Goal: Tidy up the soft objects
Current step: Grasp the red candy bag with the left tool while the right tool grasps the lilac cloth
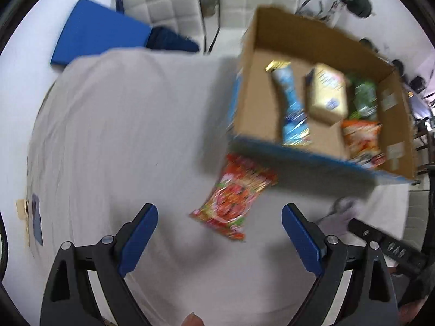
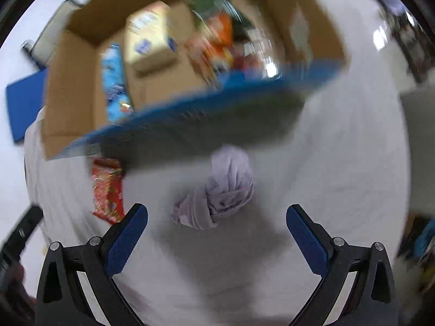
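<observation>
Two soft things are lying on the white cloth (image 1: 114,125) ahead of my grippers. One is a red snack packet (image 1: 233,201), printed in red, orange and green, lying flat just beyond the fingertips of my left gripper (image 1: 219,217) and a little right of its centre line; its far end is sitting close under the near wall of the cardboard box (image 1: 320,160). The other is a pale lilac knotted cloth bundle (image 2: 220,193), twisted into a lump, resting straight ahead of my right gripper (image 2: 217,216) and between its finger lines, near the box's blue-edged front.

I am holding both grippers low over the cloth, pointing forward at the box. Each one is spread wide, blue pads (image 1: 141,233) far apart, gripping nothing.

Inside the box I am seeing a blue pouch (image 1: 293,108), a yellow carton (image 1: 327,92), a green packet (image 1: 364,96) and an orange packet (image 1: 361,138), with bare cardboard floor to the left of the blue pouch. Both views are blurring. To the left of my left gripper the cloth is lying open and wrinkled, running to its far edge, beyond which a blue pad (image 1: 98,35) and white chairs (image 1: 168,2) are standing.
</observation>
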